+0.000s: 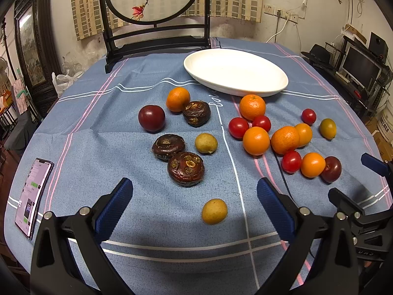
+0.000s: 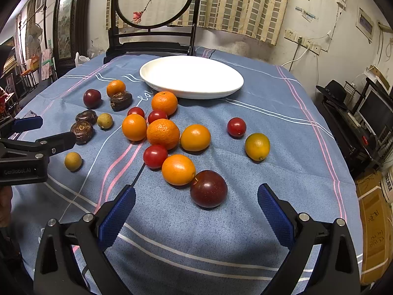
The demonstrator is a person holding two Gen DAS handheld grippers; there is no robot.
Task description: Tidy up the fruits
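Blue-padded fingers of the left gripper (image 1: 195, 191) stand wide apart above the cloth, holding nothing. A small yellow-green fruit (image 1: 214, 211) lies between them, a little toward the right finger and touching neither. Just beyond the tips sit three dark brown water chestnuts: the nearest chestnut (image 1: 186, 168) touches a second chestnut (image 1: 168, 146), and a third chestnut (image 1: 196, 113) lies farther off against a mandarin (image 1: 178, 99). Another yellow-green fruit (image 1: 205, 143) and a dark plum (image 1: 151, 118) lie near them.

Over on the right, the right gripper (image 2: 196, 193) is likewise spread open and empty. A dark red plum (image 2: 208, 188) sits just ahead, between the two finger pads, nearer the gap's middle and clear of both. It touches an orange kumquat (image 2: 178, 169), and behind that the main cluster runs away from the gripper: a cherry tomato (image 2: 155, 156), a large mandarin (image 2: 163, 134), and more oranges and tomatoes packed together. A greenish-yellow citrus (image 2: 257, 146) and a lone tomato (image 2: 236, 127) lie apart to the right.

Farther back rests the white oval plate (image 2: 231, 83), with no fruit on it, on the blue striped tablecloth (image 2: 282, 113). A phone (image 1: 33, 196) lies at the left edge of the table.
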